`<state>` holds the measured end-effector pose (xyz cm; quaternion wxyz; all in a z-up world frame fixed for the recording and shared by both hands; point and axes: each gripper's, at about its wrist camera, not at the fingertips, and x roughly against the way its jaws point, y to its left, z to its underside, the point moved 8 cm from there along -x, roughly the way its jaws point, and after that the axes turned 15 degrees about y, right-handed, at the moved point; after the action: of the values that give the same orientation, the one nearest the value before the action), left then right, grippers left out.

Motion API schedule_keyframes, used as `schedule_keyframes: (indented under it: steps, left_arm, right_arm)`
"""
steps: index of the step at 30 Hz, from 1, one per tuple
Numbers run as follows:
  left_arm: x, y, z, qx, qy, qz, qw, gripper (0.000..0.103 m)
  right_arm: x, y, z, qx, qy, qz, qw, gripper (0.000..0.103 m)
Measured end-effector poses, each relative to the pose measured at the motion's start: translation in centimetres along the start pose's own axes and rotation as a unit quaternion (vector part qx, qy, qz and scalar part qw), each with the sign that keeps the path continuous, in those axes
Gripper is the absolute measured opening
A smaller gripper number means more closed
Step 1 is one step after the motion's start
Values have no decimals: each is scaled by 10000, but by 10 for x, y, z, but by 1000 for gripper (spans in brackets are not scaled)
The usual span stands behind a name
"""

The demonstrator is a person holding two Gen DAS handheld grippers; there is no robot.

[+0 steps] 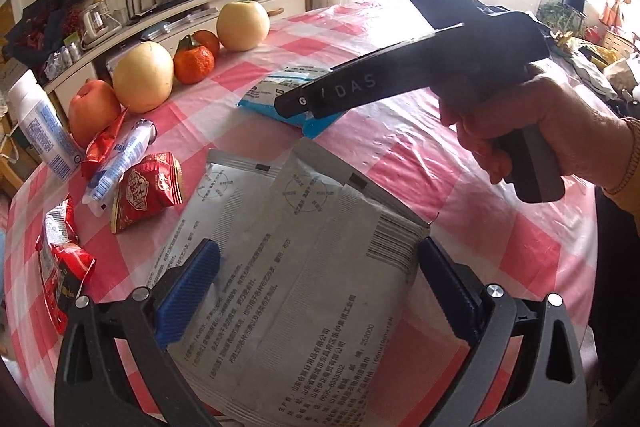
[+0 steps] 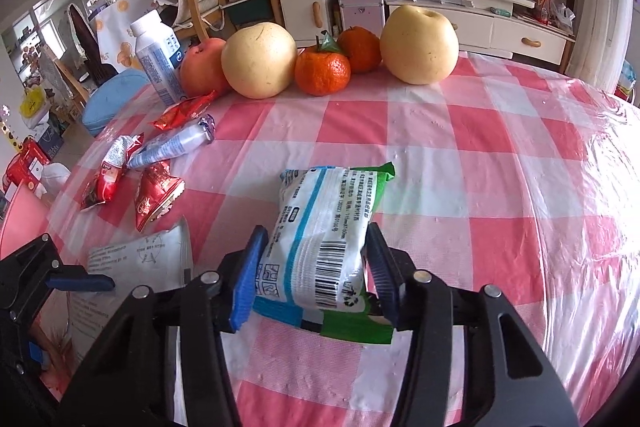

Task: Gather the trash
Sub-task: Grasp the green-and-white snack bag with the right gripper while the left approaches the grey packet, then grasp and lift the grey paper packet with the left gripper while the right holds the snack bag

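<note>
The right gripper (image 2: 316, 267) is clamped on a blue-and-white tissue pack (image 2: 320, 239), one blue pad pressing each side, the pack's far end with its green edge reaching out over the pink-checked tablecloth (image 2: 460, 187). The left gripper (image 1: 316, 291) has its fingers spread wide on either side of a large grey printed pouch (image 1: 304, 267) lying flat on the cloth; the pads are apart from it, gripping nothing. Seen from the left wrist, the right gripper (image 1: 296, 105) hangs over the tissue pack (image 1: 272, 89), the person's right hand (image 1: 532, 123) wrapped round its handle. Left of the pouch lie a red snack packet (image 1: 148, 189), a blue-and-white wrapper (image 1: 120, 163) and more red wrappers (image 1: 60, 267) near the table edge. Along the far side stand two yellow pears (image 2: 418, 45), two mandarins (image 2: 322, 69), a red apple (image 2: 200, 67) and a white bottle (image 2: 158, 57).
</note>
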<state>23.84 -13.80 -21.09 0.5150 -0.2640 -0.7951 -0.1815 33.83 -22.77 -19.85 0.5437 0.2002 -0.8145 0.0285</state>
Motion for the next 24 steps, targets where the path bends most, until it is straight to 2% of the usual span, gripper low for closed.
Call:
schedule_keyframes:
  steps: [3,8,10,12,15,17,19,22,24]
  left_arm:
    - [1,-6,-1,73,-75,69,9999,93]
    - [7,-5,-3,381,-201,64,9991,73]
    - [10,2,-2,656,-263,147,9974,60]
    - [11,7,-1,828,-260,243,9959,58]
    - [14,2,1,696,-221,105,9973,60]
    - [15,-6,4,569,-156,278,9979,64]
    - [15,-12,7,403,-25,190,9990,76]
    - [16,-18,14,245,159,37,9996,88]
    - [13,-24,21,168,330,73,9993,92]
  right_arm:
    - [0,-1,0,-2,-3,16,10000,49]
    - [6,-4,-1,-71,-90,11,9999,47]
    - [8,-6,-2,-107,-117,-14,9999,46]
    - [10,-7,-1,-121,-125,-3,9998,46]
    - [12,-6,-1,-105,-151,-13,9998,46]
    - [15,-6,-2,-85,-181,-10,9998,46]
    - [17,-6,-2,-89,-202,-22,9998,46]
    - [19,-7,-3,-88,-214,-55,9997,46]
    - [20,-5,-3,-85,-228,-67,9997,46]
